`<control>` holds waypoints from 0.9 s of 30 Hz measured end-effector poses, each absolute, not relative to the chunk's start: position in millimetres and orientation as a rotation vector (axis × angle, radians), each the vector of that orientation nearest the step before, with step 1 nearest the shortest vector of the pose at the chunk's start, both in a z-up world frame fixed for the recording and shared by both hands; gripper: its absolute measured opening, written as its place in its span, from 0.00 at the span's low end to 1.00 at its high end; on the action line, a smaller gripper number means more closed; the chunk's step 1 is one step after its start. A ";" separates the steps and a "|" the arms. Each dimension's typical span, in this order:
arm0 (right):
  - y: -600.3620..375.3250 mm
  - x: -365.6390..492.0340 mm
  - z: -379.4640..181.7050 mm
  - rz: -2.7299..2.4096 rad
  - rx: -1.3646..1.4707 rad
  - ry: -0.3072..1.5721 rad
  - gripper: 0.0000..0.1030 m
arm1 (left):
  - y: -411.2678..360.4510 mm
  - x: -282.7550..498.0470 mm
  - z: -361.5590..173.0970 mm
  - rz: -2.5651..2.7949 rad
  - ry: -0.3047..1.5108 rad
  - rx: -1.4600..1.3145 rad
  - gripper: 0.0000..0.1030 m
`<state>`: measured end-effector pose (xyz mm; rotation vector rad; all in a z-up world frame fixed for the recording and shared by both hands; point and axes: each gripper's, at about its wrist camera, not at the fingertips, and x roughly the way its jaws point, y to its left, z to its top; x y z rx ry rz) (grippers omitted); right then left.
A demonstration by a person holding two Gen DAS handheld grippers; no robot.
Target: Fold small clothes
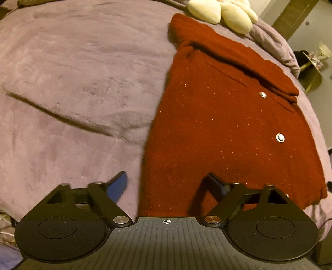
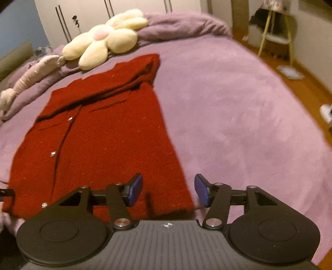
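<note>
Seemingly mid-fold, the red cardigan (image 2: 99, 135) lies flat on the purple bed (image 2: 238, 124), sleeves folded across its far end, just short of the flower pillow (image 2: 103, 41); left gripper (image 1: 168, 184) and right gripper (image 2: 168, 190) hover over its near hem, fingers apart, empty; next comes pinching both hem corners and carrying them toward the pillow.

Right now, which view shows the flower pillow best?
Right wrist: the flower pillow shows whole, petals and pink centre, on the blanket beyond the cardigan. Left wrist catches only a few petals, cut off by the top edge.
</note>
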<state>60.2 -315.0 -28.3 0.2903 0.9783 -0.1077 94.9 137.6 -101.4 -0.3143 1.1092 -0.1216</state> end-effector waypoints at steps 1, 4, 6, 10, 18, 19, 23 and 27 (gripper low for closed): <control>-315.9 62.1 -34.0 -0.098 0.302 1.004 0.54 | 138.8 94.9 -100.3 -0.128 1.111 -0.322 0.66; -312.2 66.5 -44.8 -0.087 0.278 1.030 0.44 | 143.6 96.9 -99.4 -0.157 1.122 -0.363 0.38; -312.3 64.3 -44.1 -0.061 0.284 1.011 0.12 | 147.1 97.5 -100.8 -0.169 1.125 -0.395 0.22; -324.4 69.5 -43.0 -0.022 0.386 1.014 0.18 | 146.5 98.6 -105.2 -0.211 1.133 -0.401 0.34; -336.2 91.3 -54.6 0.065 0.505 1.086 0.31 | 121.1 109.5 -103.3 -0.314 1.179 -0.286 0.14; -334.3 94.3 -54.5 0.068 0.483 1.092 0.19 | 119.1 112.3 -100.5 -0.319 1.186 -0.287 0.13; -337.6 102.0 -44.4 0.148 0.535 1.089 0.09 | 117.8 124.7 -64.3 -0.381 1.129 -0.414 0.12; -349.9 130.0 -19.8 0.207 0.683 0.967 0.08 | 119.7 159.9 -7.7 -0.426 0.935 -0.551 0.11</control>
